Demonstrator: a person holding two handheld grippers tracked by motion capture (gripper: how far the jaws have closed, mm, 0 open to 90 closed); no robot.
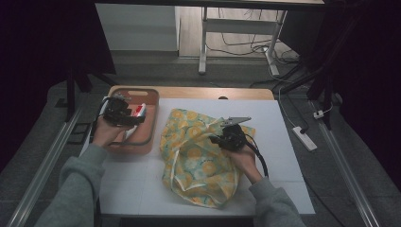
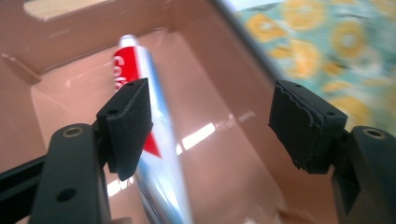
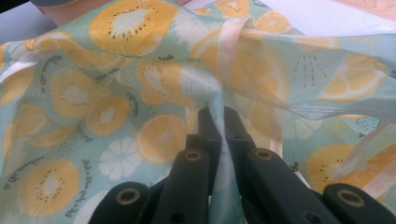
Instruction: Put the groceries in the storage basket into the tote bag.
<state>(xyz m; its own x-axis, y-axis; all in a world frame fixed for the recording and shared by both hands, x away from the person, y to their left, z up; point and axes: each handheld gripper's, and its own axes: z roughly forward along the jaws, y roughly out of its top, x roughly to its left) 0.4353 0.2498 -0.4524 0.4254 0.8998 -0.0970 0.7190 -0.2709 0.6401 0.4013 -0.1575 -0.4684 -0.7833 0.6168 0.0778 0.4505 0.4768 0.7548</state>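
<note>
Gripping the fruit-print bag (image 3: pixel 116 116), my right gripper (image 3: pixel 218 122) has its jaws pinched tight together with a fold of the thin fabric caught between them, close to one of the bag's pale strap bands. In the high view the same right gripper (image 1: pixel 226 137) sits on top of the bag (image 1: pixel 191 156), near its upper right corner, and the bag lies crumpled on the white table top (image 1: pixel 132 184), just right of the brown tray (image 1: pixel 149 99). I cannot tell whether anything is inside the bag; its mouth is not clear to me from here.

My left gripper (image 2: pixel 210 121) hangs over the tray (image 2: pixel 224 154) with its jaws wide apart and nothing between the pads. A toothpaste tube (image 2: pixel 149 140), red, white and blue, lies flat on the tray floor directly below the left-hand pad (image 2: pixel 128 126), running lengthwise from the tray's far wall toward me. The pads are above it and I see no contact. In the high view my left gripper (image 1: pixel 130 113) is over the middle of the tray, with the tube (image 1: pixel 139 110) showing as a red and white patch just past its tip. A dark cable loops across the tray's near end. The tube is the one loose item I can make out in the tray.
</note>
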